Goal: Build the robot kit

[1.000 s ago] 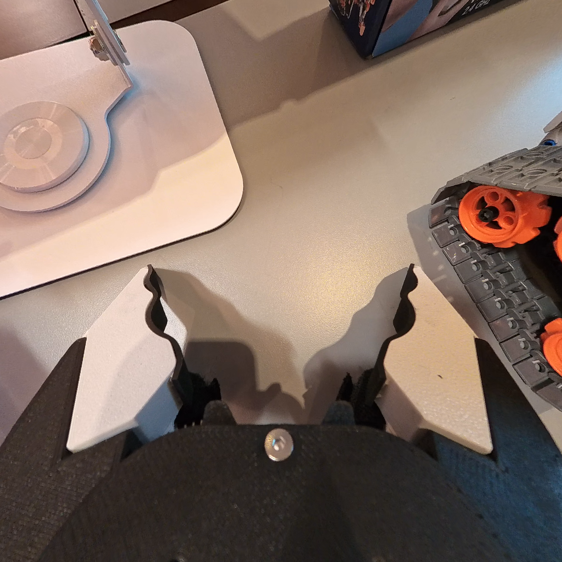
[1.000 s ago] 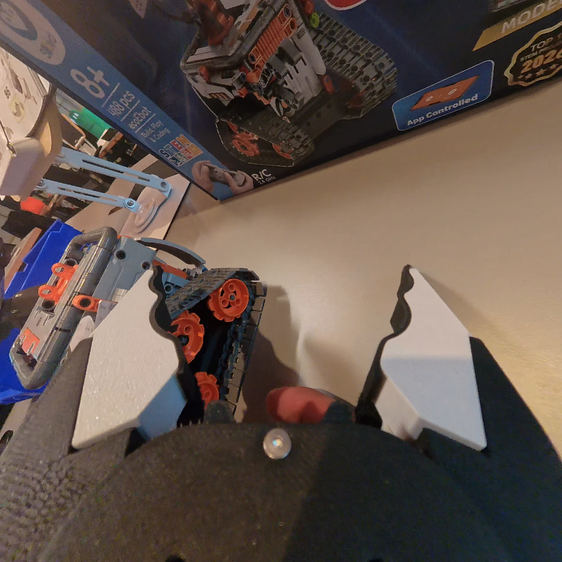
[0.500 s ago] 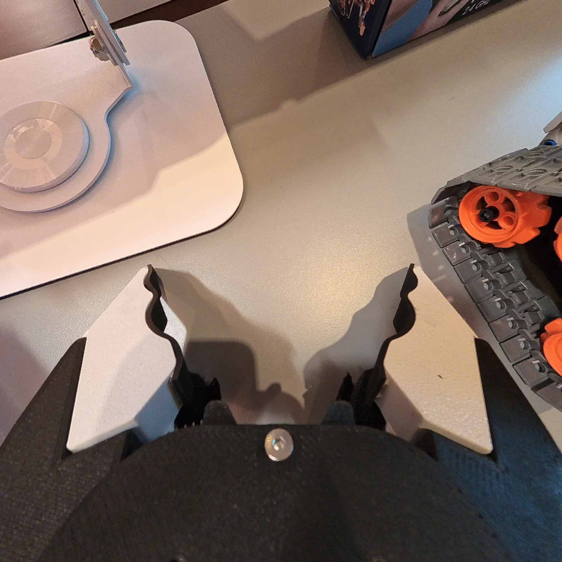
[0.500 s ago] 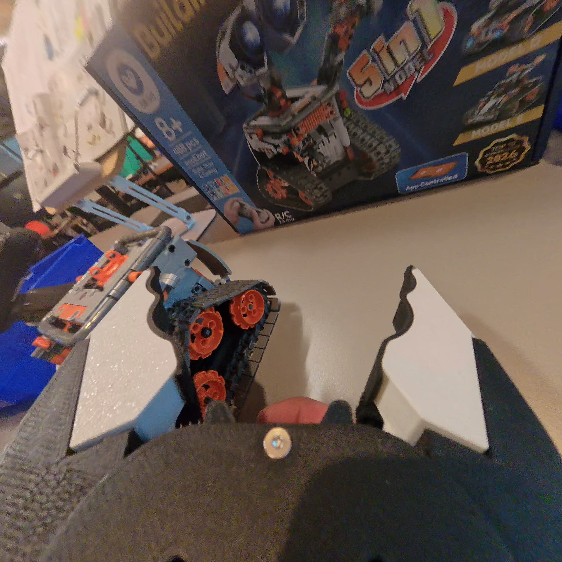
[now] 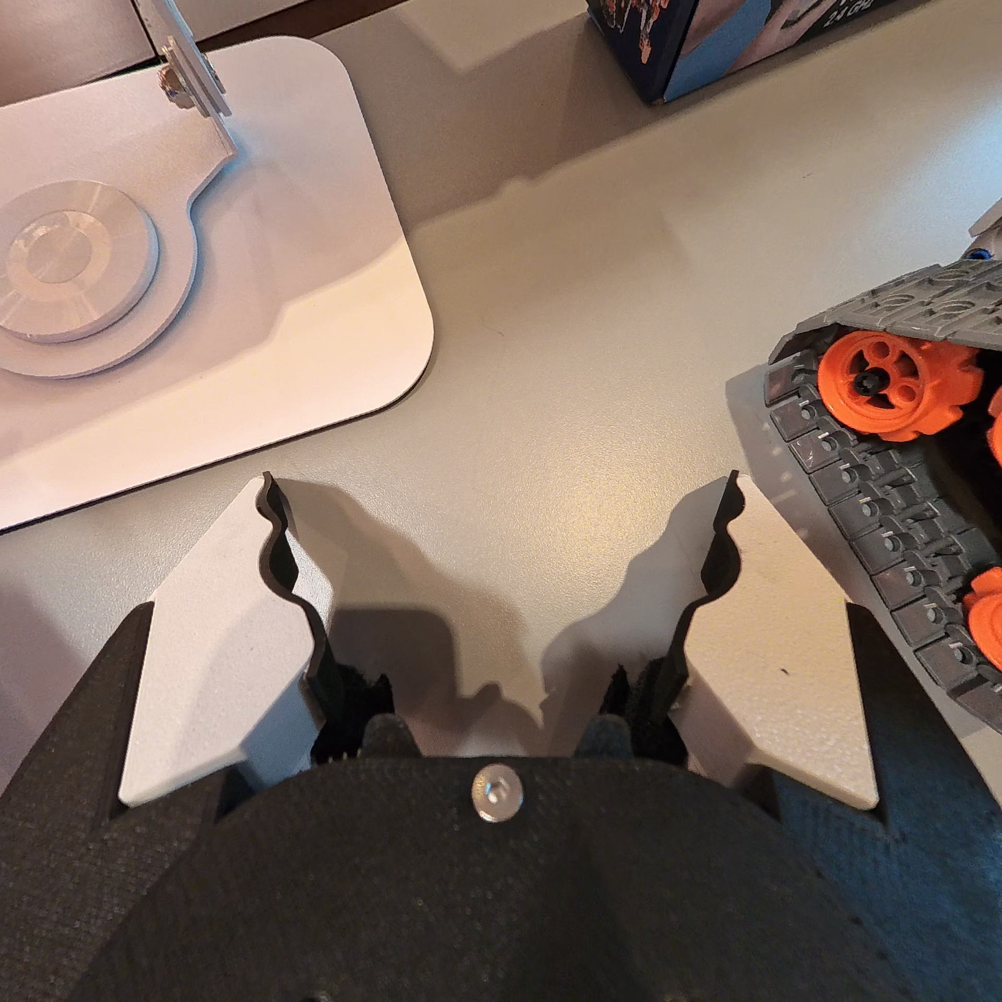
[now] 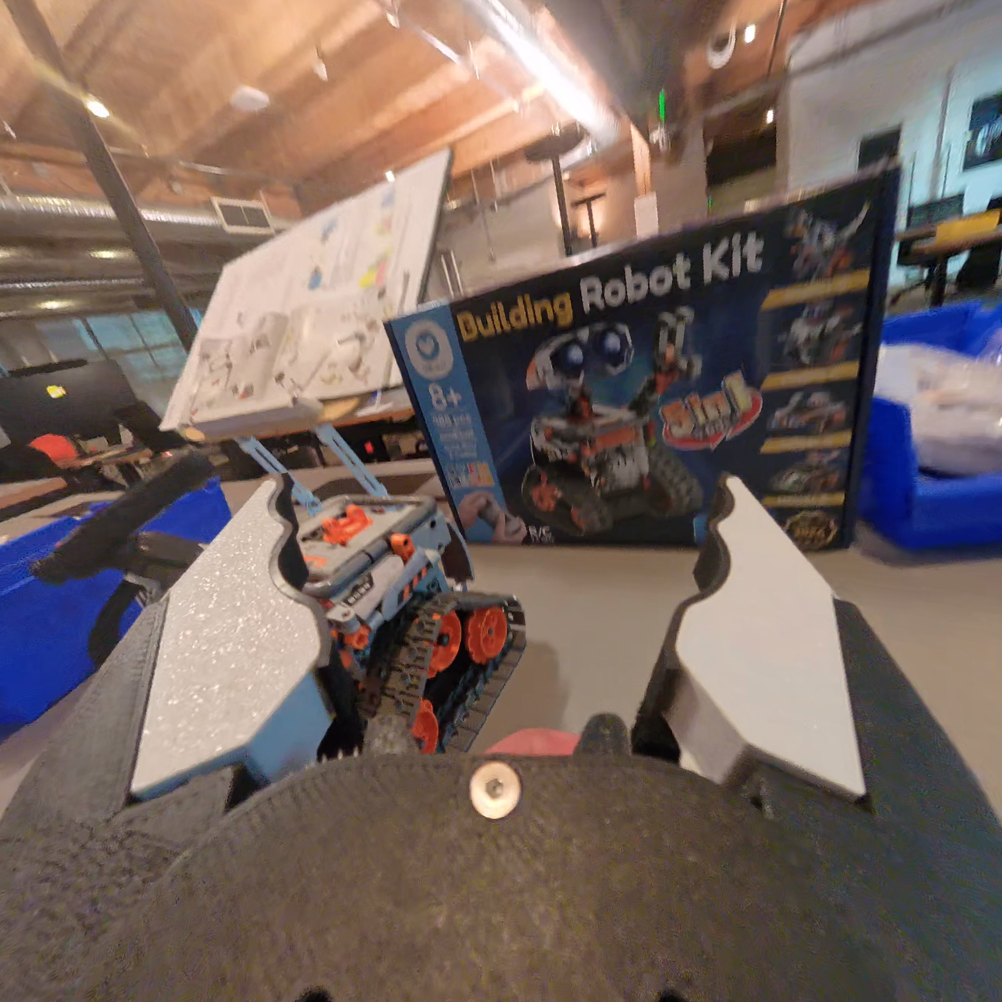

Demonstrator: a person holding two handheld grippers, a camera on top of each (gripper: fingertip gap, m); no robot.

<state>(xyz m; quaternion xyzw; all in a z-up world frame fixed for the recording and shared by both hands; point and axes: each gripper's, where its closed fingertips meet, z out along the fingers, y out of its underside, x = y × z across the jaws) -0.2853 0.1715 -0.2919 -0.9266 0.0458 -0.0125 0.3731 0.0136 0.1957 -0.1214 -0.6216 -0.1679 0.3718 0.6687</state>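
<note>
Table (image 5: 542, 325) filled the left wrist view, and nothing there had shifted over the last second: same framing, same shadows. The right wrist view had swung up hard. A second ago it looked down at the tabletop and the bottom edge of the box; now it showed the whole box (image 6: 650, 406) standing upright at centre right, with ceiling beams above, and the picture was smeared by motion.

White stand plate (image 5: 217, 271) lay at upper left of the left view, flat on the table, with a round metal disc on it. The box's corner (image 5: 705, 49) showed at the top edge. Blue bins (image 6: 922, 477) sat at the right edge of the right view, behind the box.

Toy tracked robot (image 6: 412, 596) stood on the table at centre left of the right view, partly hidden behind that claw's left finger and reaching into the gap. It had kept roughly that spot through the swing. In the left view its track and orange wheel (image 5: 894, 390) sat at the right edge, just beside the claw's right finger; whether they touched, I could not tell.

Left gripper (image 5: 501, 488): fingers wide apart, nothing between them, low over bare table. Right gripper (image 6: 501, 488): fingers wide apart too, clamped on nothing. A small reddish shape (image 6: 531, 740) showed at its base; could not tell what it was.
</note>
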